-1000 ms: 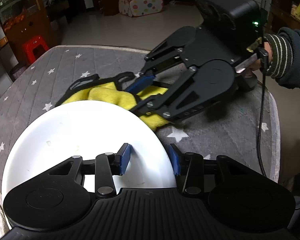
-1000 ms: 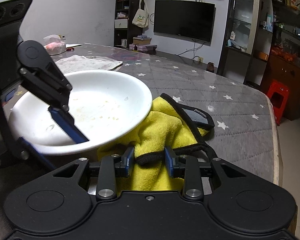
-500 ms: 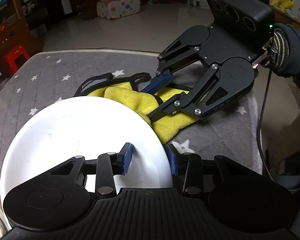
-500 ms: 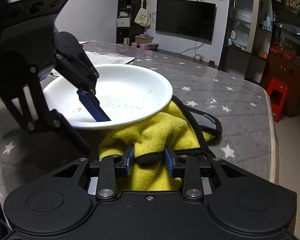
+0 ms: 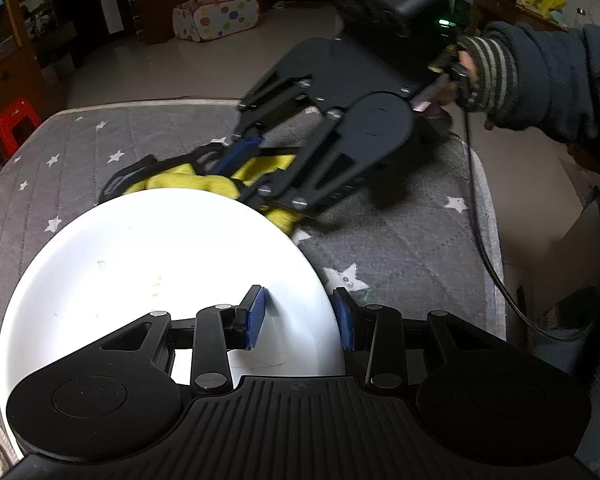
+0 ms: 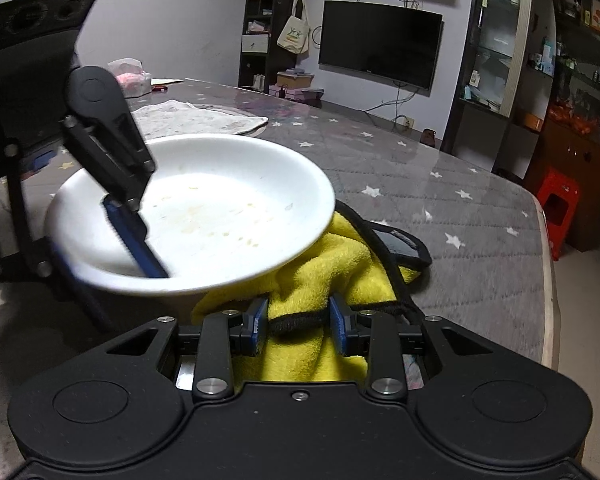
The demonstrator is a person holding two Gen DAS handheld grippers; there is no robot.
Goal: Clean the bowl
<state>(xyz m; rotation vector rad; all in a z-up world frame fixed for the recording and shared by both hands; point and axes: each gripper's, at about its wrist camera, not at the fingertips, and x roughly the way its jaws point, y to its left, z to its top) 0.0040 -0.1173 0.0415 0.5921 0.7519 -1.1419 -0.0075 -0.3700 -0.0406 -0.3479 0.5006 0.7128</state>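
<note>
Holding the white bowl [image 6: 204, 208] by its rim, your left gripper [image 5: 300, 316] has lifted and tipped it over the last second, so it now overhangs the yellow cloth [image 6: 332, 264]. Your right gripper [image 6: 298, 322] stays pinched on the cloth's black hem, a bit further under the bowl than before. Crumbs and smears still show inside, so I'd say wiping's still due. Table edge [image 6: 546, 280] sits close on the right; open room's toward the rumpled cloth [image 6: 196, 118].
</note>
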